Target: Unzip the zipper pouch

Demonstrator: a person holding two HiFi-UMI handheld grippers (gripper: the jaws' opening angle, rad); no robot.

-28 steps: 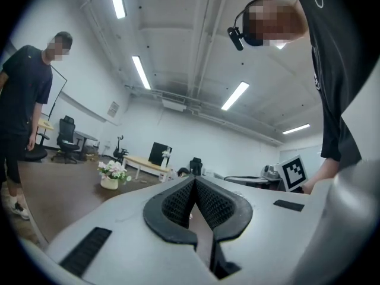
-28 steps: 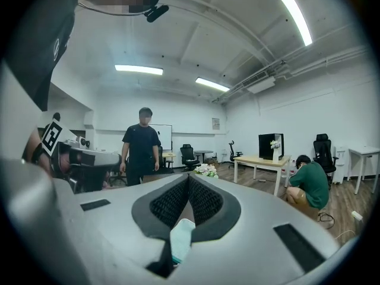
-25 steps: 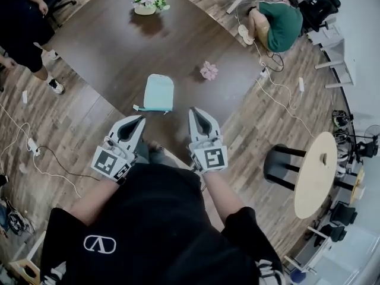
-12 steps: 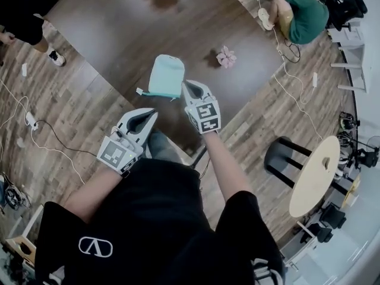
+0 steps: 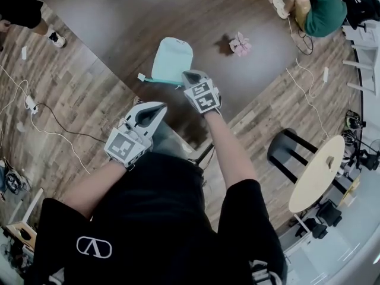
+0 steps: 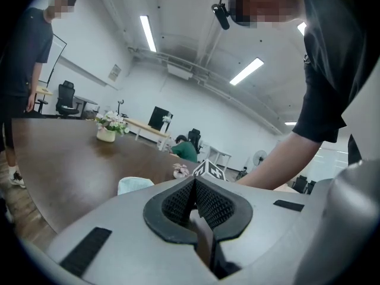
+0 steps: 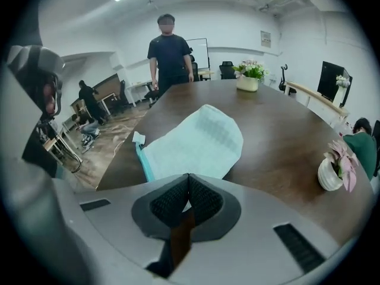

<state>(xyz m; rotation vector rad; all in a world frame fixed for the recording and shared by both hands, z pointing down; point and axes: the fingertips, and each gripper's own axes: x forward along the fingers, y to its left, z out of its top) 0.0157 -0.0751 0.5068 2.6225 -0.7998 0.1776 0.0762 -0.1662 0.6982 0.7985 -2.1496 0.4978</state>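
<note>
Grey and black-padded, the left gripper [image 5: 158, 106] hangs near the table's edge with its jaws pressed together on nothing. The zipper pouch [image 5: 173, 58] lies ahead of it and a little to its right, flat on the dark wooden table [image 5: 107, 22]. The pouch's teal zipper edge [image 7: 143, 164] faces the right gripper [image 5: 187, 75], which points down just short of that edge, jaws likewise closed and empty. Nothing is gripped yet and the zipper looks fully shut — so the whole job is left: pin the pouch, then draw the zipper open.
</note>
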